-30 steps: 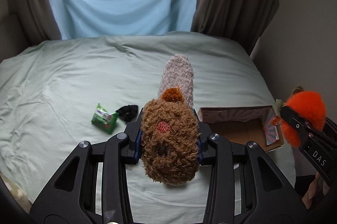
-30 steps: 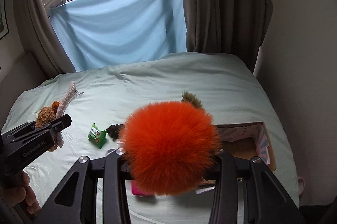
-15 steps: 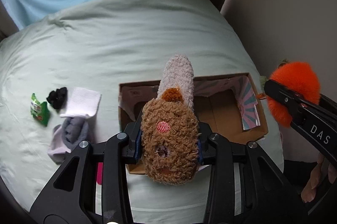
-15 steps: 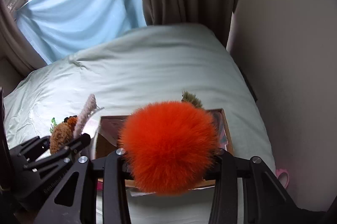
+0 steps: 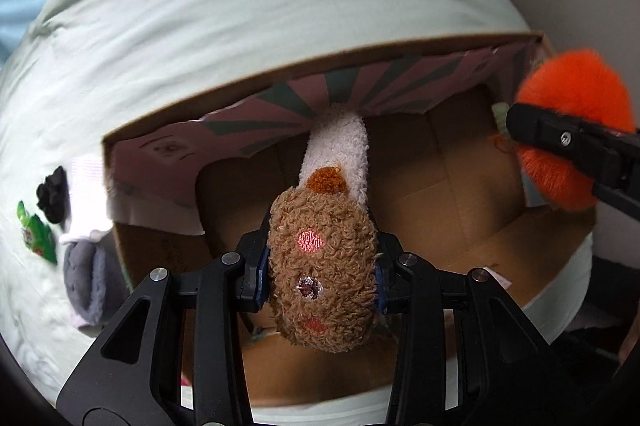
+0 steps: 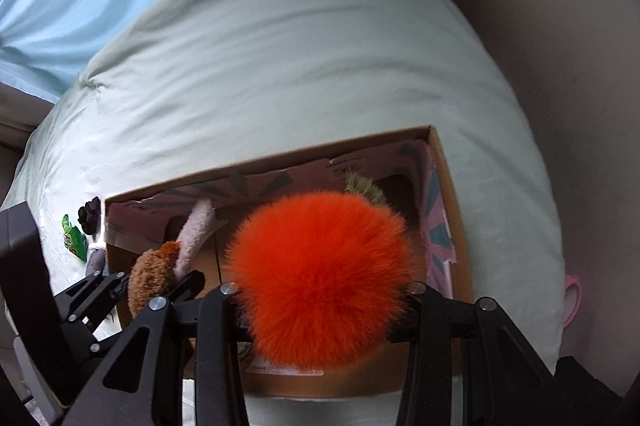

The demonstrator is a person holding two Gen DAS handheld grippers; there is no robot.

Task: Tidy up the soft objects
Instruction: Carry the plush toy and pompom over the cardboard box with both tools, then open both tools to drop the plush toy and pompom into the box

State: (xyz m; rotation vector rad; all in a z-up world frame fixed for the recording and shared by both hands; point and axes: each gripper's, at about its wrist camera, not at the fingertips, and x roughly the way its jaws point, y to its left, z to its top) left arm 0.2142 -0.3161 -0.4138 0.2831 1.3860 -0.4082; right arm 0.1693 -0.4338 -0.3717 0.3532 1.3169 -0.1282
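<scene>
1. A green packet (image 5: 37, 238), a black scrunchie (image 5: 53, 193) and folded socks (image 5: 86, 258) were seen on the bed sheet (image 5: 248, 10), left of the cardboard box (image 5: 280, 78).
2. The left gripper (image 5: 320, 266) was clamped on a brown plush toy (image 5: 322, 266), positioned above the left half of the box interior.
3. The right gripper (image 6: 320, 298) was clamped on an orange pom-pom (image 6: 320, 274), positioned above the right half of the box.
</scene>
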